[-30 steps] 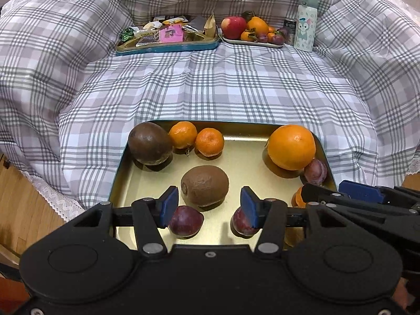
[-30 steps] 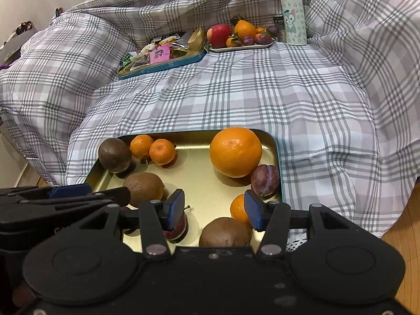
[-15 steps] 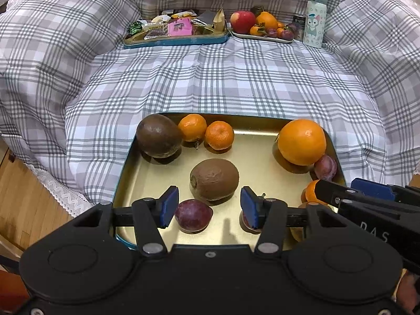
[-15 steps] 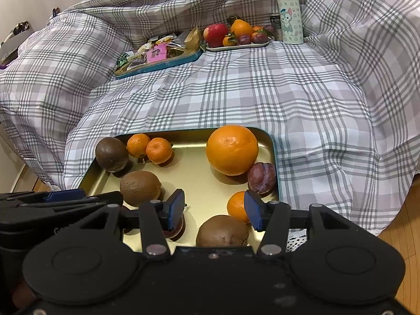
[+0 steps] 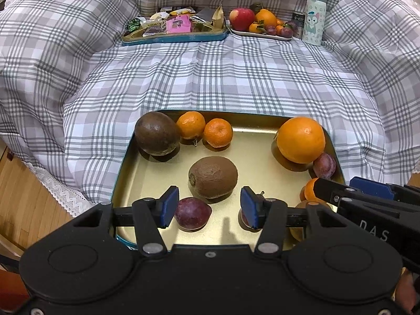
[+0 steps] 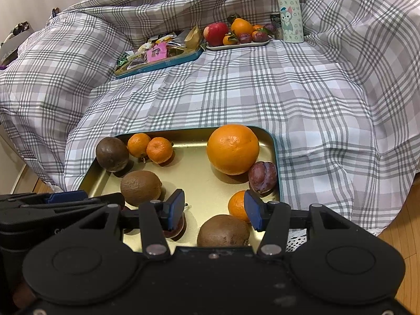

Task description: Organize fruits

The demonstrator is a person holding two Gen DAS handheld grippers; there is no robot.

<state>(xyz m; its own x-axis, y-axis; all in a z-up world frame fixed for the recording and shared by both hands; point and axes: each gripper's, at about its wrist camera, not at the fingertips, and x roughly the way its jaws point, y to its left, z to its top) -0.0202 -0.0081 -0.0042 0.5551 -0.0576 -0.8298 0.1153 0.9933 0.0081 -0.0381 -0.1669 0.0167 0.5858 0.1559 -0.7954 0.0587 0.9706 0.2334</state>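
Near tray (image 5: 123, 178): gold inside, teal rim, resting on a bed covered with a grey plaid quilt (image 5: 210, 78).

Contents of near tray:
- large orange (image 5: 300, 139), far right corner
- plum (image 5: 324, 165), touching the large orange on its near side
- two mandarins (image 5: 190, 125), side by side at the far edge
- dark round fruit (image 5: 157, 133), far left corner, against the left mandarin
- kiwi (image 5: 212, 177), centre
- dark red fruit (image 5: 193, 213), near edge, just in front of the kiwi
- second kiwi (image 6: 223, 231), near right edge, with a small orange fruit (image 6: 237, 206) just behind it

Left gripper (image 5: 207, 207): jaws held apart, nothing between the pads; hovers over the near edge, the dark red fruit just inside its left pad.

Right gripper (image 6: 214, 210): jaws likewise apart and empty, above the second kiwi.

Far side of bed: snack tray (image 5: 173, 36), white plate of fruit (image 5: 262, 35), patterned bottle (image 5: 313, 17) standing upright beside the plate.
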